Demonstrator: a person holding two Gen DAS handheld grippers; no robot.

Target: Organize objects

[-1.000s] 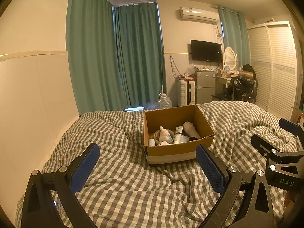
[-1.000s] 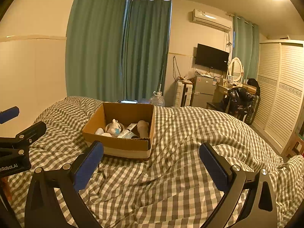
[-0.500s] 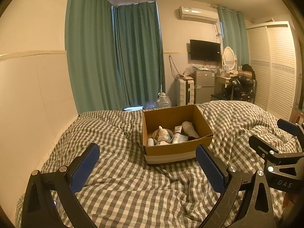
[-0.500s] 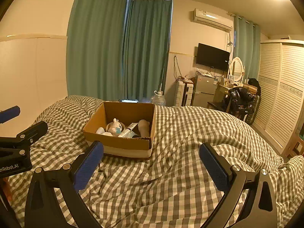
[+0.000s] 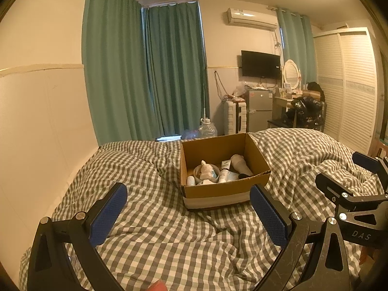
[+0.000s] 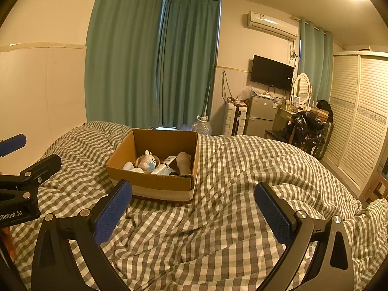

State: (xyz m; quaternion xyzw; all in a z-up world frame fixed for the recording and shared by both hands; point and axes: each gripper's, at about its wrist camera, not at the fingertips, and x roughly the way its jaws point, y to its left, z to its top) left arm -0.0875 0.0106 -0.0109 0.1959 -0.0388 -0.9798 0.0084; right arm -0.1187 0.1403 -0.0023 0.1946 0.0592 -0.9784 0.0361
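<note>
An open cardboard box (image 5: pixel 219 192) stands on a grey-and-white checked bed; it also shows in the right wrist view (image 6: pixel 150 184). Inside lie a small white rabbit toy (image 5: pixel 206 169), a white tube (image 5: pixel 224 169), a beige cylinder (image 5: pixel 238 162) and small white bottles (image 5: pixel 190 180). My left gripper (image 5: pixel 188 211) is open and empty, held above the duvet in front of the box. My right gripper (image 6: pixel 192 208) is open and empty, in front of the box and to its right. Each gripper shows at the edge of the other's view.
The checked duvet (image 6: pixel 242 169) is rumpled around the box. A cream wall (image 5: pixel 36 133) runs along the bed's left side. Green curtains, a water jug (image 5: pixel 207 128), a small fridge (image 5: pixel 258 111), a dressing table and a louvred wardrobe (image 6: pixel 359 121) stand beyond the bed.
Both views have shifted only slightly; the box sits a touch lower and closer in the frames. Both grippers stay open and empty.
</note>
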